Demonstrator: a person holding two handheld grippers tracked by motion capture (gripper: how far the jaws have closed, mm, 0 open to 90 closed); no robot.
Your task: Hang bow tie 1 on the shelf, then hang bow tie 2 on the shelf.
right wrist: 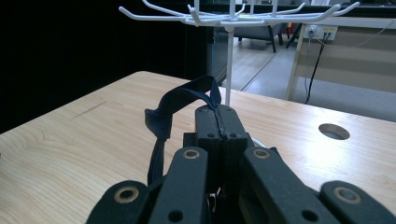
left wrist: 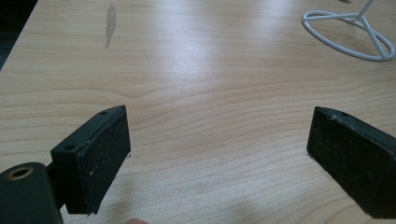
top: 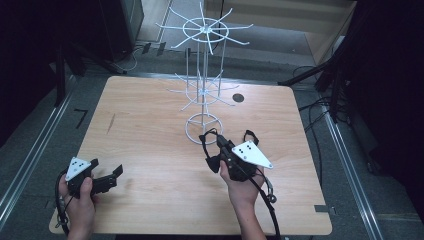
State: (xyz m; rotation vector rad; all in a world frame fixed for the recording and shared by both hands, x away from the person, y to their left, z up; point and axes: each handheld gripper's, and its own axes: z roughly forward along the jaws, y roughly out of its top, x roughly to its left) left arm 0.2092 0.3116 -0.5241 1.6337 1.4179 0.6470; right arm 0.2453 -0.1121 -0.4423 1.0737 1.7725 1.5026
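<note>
Wood-grain counter [top: 150, 150] underneath. At far left, left hand-held gripper [top: 107, 181] held low near the front edge, jaws spread wide over bare wood, nothing between them. Further right, right hand-held gripper [top: 216, 150] clamped shut on dark blue strap [right wrist: 180, 100], loop sticking up past the jaw tips, just before white wire rack [top: 202, 85].

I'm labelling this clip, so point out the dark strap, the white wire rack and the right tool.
strap [right wrist: 187, 95], right gripper view, looped top.
wire rack [top: 204, 129], high view, base ring.
right tool [right wrist: 218, 122], right gripper view, jaw tips.
</note>
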